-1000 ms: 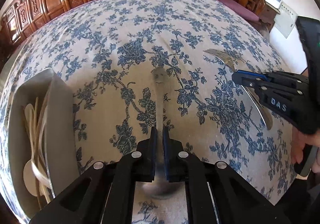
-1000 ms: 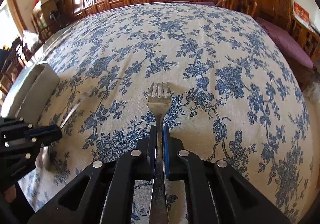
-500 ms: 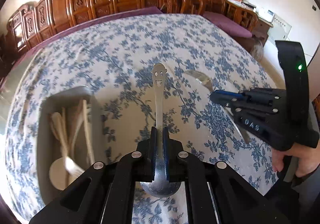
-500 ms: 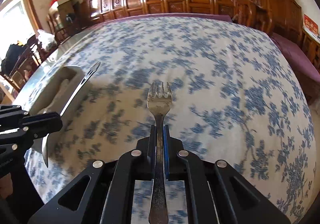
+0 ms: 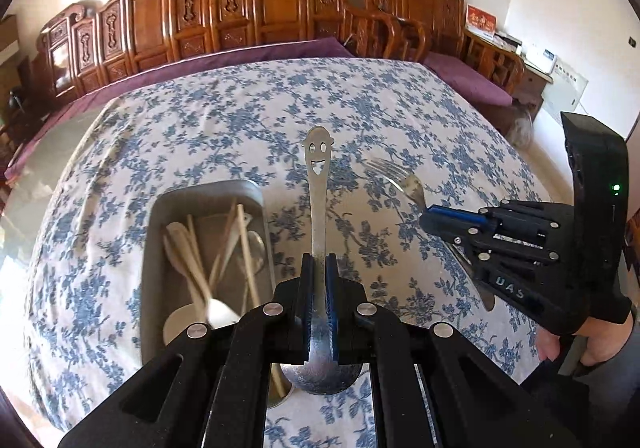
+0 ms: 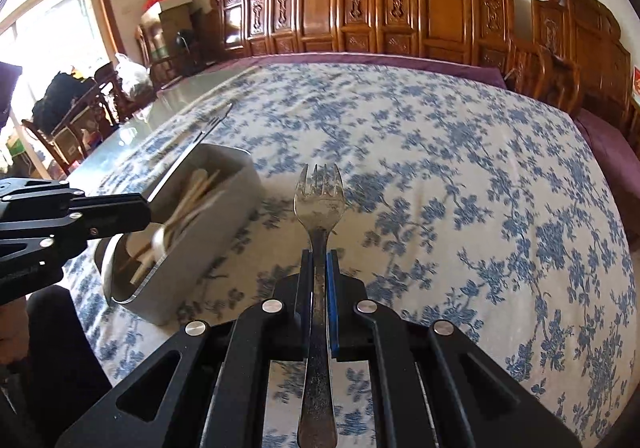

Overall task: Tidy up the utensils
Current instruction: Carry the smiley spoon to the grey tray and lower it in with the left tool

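My left gripper [image 5: 319, 262] is shut on a metal spoon [image 5: 318, 183], its smiley-face handle pointing forward and its bowl under the jaws, held above the table. My right gripper [image 6: 319, 258] is shut on a metal fork [image 6: 320, 195], tines forward, also held in the air. A grey rectangular tray [image 5: 208, 195] with wooden spoons and chopsticks [image 5: 208, 260] lies below and left of the spoon. In the right wrist view the tray [image 6: 224, 224] lies left of the fork. The right gripper [image 5: 432, 217] with the fork [image 5: 394, 173] shows at the right of the left wrist view.
A blue floral tablecloth [image 6: 460, 175] covers the big table. Carved wooden chairs [image 5: 280, 7] line the far edge, with a purple cushion bench [image 5: 464, 81] at the right. The left gripper's body [image 6: 60, 215] shows at the left of the right wrist view.
Both grippers have risen off the tablecloth with the spoon and the fork in them. The tray has come closer to the middle of both views.
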